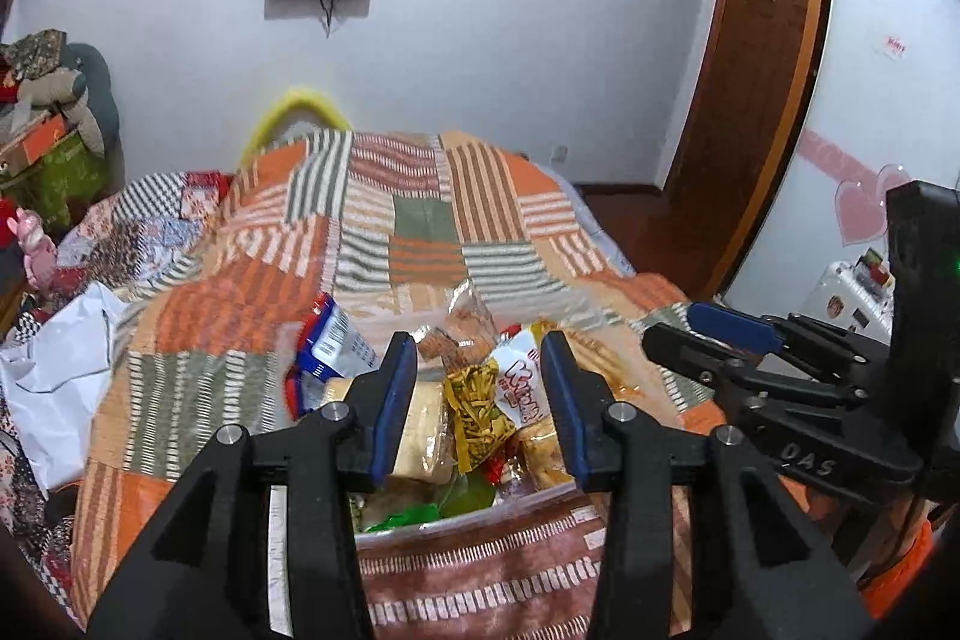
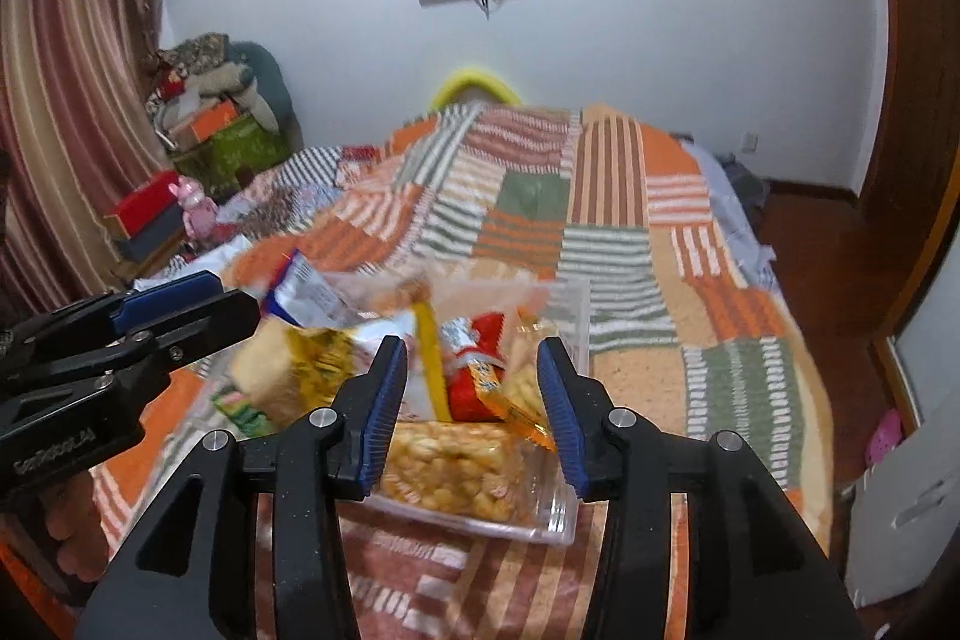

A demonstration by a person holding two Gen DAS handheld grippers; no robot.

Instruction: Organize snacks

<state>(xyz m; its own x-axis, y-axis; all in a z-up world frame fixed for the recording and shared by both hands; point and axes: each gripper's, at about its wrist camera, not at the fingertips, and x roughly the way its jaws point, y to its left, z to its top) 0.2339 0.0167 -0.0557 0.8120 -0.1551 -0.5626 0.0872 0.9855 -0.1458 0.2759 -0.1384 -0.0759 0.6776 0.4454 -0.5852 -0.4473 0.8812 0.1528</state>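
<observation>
Facing only the right wrist view, a peanut brittle pack in the clear bin.

Even, diffuse indoor light, moderately bright; shadows soft and weak; fisheye bending strongest at the rim, with dark vignette in the corners; right wrist view motion-blurred, snacks smeared; left wrist view sharper, door at 2 o'clock bowed.
</observation>
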